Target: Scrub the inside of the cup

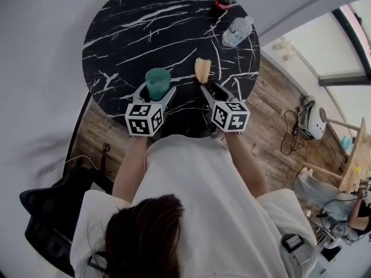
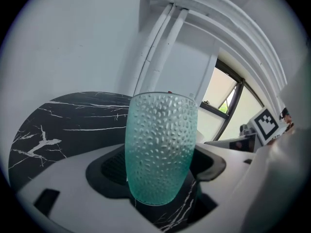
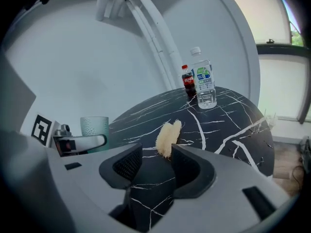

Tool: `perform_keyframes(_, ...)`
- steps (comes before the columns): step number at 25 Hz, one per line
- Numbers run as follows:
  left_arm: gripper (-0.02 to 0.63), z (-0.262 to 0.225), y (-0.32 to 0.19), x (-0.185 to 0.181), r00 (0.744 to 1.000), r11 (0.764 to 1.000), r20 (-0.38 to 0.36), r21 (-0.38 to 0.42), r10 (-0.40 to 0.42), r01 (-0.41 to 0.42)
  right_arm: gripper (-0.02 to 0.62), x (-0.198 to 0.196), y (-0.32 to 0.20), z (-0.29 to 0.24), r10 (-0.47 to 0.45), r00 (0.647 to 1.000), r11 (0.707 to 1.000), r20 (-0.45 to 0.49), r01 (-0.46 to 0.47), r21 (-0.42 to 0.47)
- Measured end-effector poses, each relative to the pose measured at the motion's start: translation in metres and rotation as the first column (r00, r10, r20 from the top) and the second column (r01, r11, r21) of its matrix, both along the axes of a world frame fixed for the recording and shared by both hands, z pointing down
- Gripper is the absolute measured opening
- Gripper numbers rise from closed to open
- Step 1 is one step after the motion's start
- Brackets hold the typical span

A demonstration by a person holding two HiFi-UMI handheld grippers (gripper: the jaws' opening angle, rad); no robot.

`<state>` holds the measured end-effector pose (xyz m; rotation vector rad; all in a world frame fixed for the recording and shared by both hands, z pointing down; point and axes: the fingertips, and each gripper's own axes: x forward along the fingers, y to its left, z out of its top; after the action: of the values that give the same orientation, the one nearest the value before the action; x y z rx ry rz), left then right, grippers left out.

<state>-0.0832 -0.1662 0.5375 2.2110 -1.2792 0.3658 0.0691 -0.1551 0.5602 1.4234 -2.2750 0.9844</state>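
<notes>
A teal dimpled cup (image 2: 161,147) stands upright between the jaws of my left gripper (image 2: 160,174), which is shut on its lower part. From the head view the cup (image 1: 157,83) and left gripper (image 1: 157,92) sit over the near edge of the black marble table (image 1: 145,28). A pale yellow sponge (image 3: 168,137) lies on the table just past the tips of my right gripper (image 3: 154,160), whose jaws stand open with nothing between them. The head view shows the sponge (image 1: 202,70) right of the cup, ahead of the right gripper (image 1: 207,88).
A clear water bottle (image 1: 237,31) and a small cola bottle (image 1: 224,0) stand at the table's far right. A black chair (image 1: 52,213) is at the lower left of the head view. Wooden floor lies right of the table.
</notes>
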Motion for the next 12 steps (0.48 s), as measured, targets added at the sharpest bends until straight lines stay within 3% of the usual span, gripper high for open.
perform_keyframes(5,0.357,0.007,-0.005,0.01,0.997,0.997,0.029,0.035,0.073,-0.074,0.179,-0.006,0.011,-0.008,-0.038,0.999,0.999,-0.011,0.038,0.005)
perform_keyframes(6,0.357,0.008,-0.004,0.015,0.994,0.993,0.043,0.043,0.104,-0.106,0.17,-0.007,0.01,-0.01,-0.042,0.999,0.999,-0.02,0.042,0.014)
perform_keyframes(8,0.357,0.008,-0.001,0.027,0.982,0.983,0.073,0.058,0.173,-0.177,0.088,-0.01,0.007,-0.013,-0.059,0.997,0.998,-0.054,0.06,0.031)
perform_keyframes(12,0.357,0.009,0.004,0.044,0.962,0.962,0.089,0.066,0.26,-0.266,0.074,-0.031,0.005,-0.005,-0.151,0.986,0.989,-0.074,0.151,-0.005)
